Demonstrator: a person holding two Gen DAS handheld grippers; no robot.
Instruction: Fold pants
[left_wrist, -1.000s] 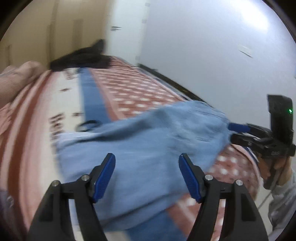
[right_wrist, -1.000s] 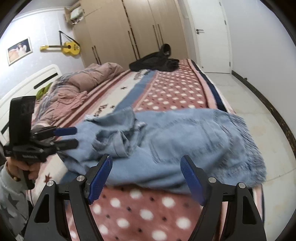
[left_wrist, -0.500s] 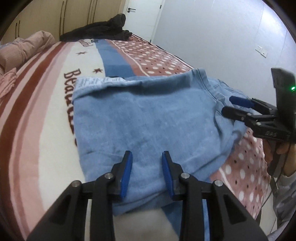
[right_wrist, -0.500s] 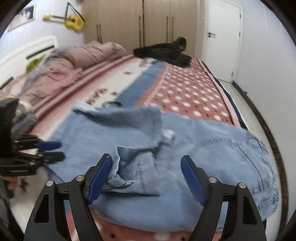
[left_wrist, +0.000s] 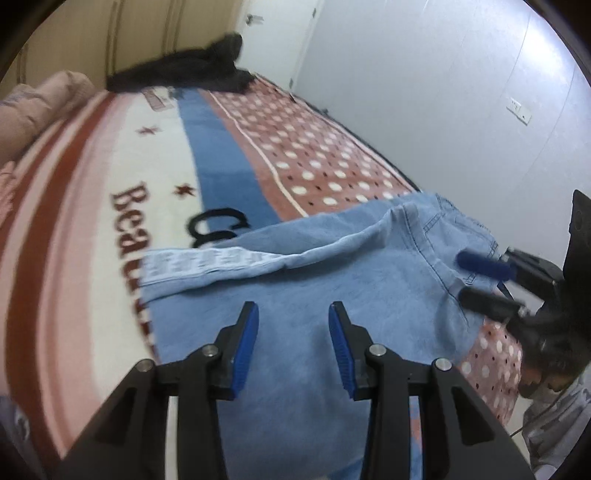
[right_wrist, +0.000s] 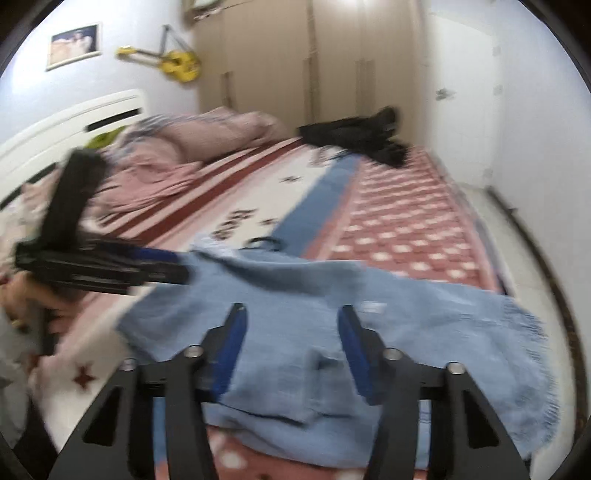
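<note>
Light blue denim pants (left_wrist: 332, 280) lie partly folded across the near end of the bed; they also show in the right wrist view (right_wrist: 406, 325), with a frayed hem at the right. My left gripper (left_wrist: 293, 343) hovers over the cloth, jaws partly open and empty. It also shows in the right wrist view (right_wrist: 162, 264) at the pants' left edge. My right gripper (right_wrist: 291, 350) is open and empty above the pants. In the left wrist view it (left_wrist: 480, 280) sits at the waistband end with fingers apart.
The bed has a patterned blanket (left_wrist: 110, 206) with stripes, lettering and polka dots. A dark garment pile (right_wrist: 354, 136) lies at the far end. Pink bedding (right_wrist: 177, 155) is heaped at the left. A white wall (left_wrist: 443, 92) runs along the right side.
My left gripper opened from nearly closed and let go of the cloth. My right gripper narrowed a little and moved over the pants. The top layer now lies further over.
</note>
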